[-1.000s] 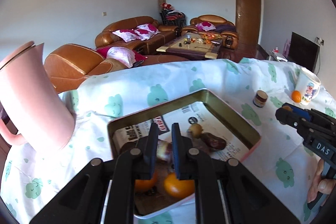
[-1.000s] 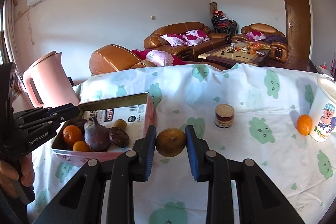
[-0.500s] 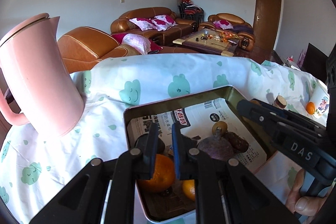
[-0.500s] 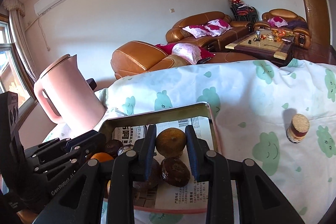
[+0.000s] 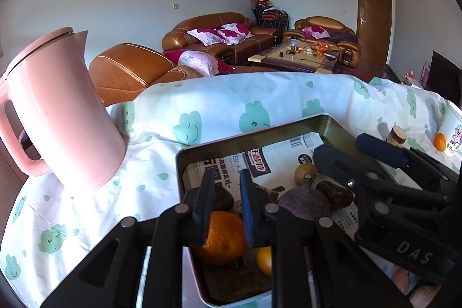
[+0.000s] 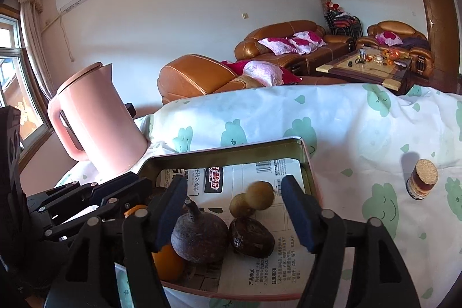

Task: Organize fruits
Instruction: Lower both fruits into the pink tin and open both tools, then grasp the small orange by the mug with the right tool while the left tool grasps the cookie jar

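Note:
A metal tin lined with newspaper sits on the table; it also shows in the left wrist view. In it lie a dark purple round fruit, a dark brown fruit, oranges and two yellow-brown round fruits; one looks blurred, just below my open right gripper. My right gripper is empty above the tin. My left gripper is shut with a narrow gap, empty, over the tin's near left corner.
A pink kettle stands left of the tin. A small cork-lidded jar stands to the right. A loose orange lies beside a white cartoon cup at far right. Table has a white cloth with green prints.
My right gripper carried the yellow-brown fruit from the cloth over the tin, then opened and let it drop in. My left gripper stayed shut and shifted slightly left.

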Demonstrator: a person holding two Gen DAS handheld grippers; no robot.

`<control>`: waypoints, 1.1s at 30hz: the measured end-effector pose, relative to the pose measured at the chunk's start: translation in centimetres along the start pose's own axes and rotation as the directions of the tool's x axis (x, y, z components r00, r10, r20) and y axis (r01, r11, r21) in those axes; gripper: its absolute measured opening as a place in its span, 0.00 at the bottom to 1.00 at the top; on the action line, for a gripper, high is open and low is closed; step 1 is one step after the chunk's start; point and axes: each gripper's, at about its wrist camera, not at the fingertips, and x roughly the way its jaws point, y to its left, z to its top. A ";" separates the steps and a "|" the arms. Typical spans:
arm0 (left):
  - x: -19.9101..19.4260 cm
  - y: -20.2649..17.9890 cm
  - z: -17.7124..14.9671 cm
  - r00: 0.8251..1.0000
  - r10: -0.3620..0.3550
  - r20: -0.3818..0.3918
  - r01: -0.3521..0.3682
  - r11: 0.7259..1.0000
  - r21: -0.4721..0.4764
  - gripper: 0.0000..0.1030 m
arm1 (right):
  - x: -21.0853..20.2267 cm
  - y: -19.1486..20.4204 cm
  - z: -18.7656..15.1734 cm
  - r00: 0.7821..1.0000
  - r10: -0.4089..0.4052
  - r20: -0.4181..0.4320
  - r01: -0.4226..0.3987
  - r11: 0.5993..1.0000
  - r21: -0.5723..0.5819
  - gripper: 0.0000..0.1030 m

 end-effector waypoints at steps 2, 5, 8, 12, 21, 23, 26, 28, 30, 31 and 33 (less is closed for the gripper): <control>-0.2 0.1 0.0 1.000 0.008 0.013 -0.008 1.000 -0.013 0.53 | -0.8 0.1 0.0 1.000 0.004 0.028 -0.004 1.000 -0.006 0.70; -0.9 0.3 0.0 0.996 0.057 0.075 -0.055 0.998 -0.031 0.88 | -1.8 -0.1 -0.1 0.997 -0.014 0.073 0.014 1.000 0.004 0.72; -1.4 0.2 0.1 0.992 0.071 0.107 -0.068 0.997 -0.034 0.96 | -3.0 -1.0 -0.2 0.993 -0.054 0.109 0.052 0.998 0.028 0.73; -1.5 0.2 0.0 0.991 0.057 0.122 -0.050 0.997 -0.061 0.97 | -4.0 -2.0 -0.4 0.984 -0.114 0.140 0.109 0.993 0.040 0.74; -2.1 -1.0 -0.9 0.980 0.000 0.198 0.015 0.997 -0.074 0.99 | -7.2 -2.2 -1.3 0.935 -0.276 0.224 0.295 0.954 -0.059 0.74; -2.4 -1.6 -1.2 0.975 -0.024 0.220 0.038 0.997 -0.061 1.00 | -8.1 -2.4 -1.6 0.921 -0.307 0.241 0.334 0.939 -0.083 0.74; -2.9 -2.9 -1.7 0.970 -0.050 0.237 0.055 0.998 -0.012 1.00 | -9.3 -3.6 -2.2 0.891 -0.387 0.236 0.420 0.902 -0.104 0.74; -3.3 -3.5 -2.0 0.967 -0.069 0.245 0.070 0.998 0.004 1.00 | -10.4 -5.4 -2.4 0.881 -0.419 0.219 0.444 0.893 -0.078 0.74; -3.8 -4.2 -2.2 0.962 -0.093 0.255 0.092 0.996 0.016 1.00 | -11.8 -7.5 -2.7 0.875 -0.439 0.202 0.456 0.889 -0.044 0.74; -4.0 -4.8 -2.3 0.961 -0.103 0.258 0.099 0.995 0.029 1.00 | -12.5 -8.4 -2.8 0.868 -0.455 0.197 0.470 0.882 -0.032 0.74; -4.3 -6.0 -2.5 0.959 -0.117 0.258 0.103 0.992 0.067 1.00 | -14.0 -10.4 -3.1 0.854 -0.486 0.187 0.495 0.869 -0.005 0.74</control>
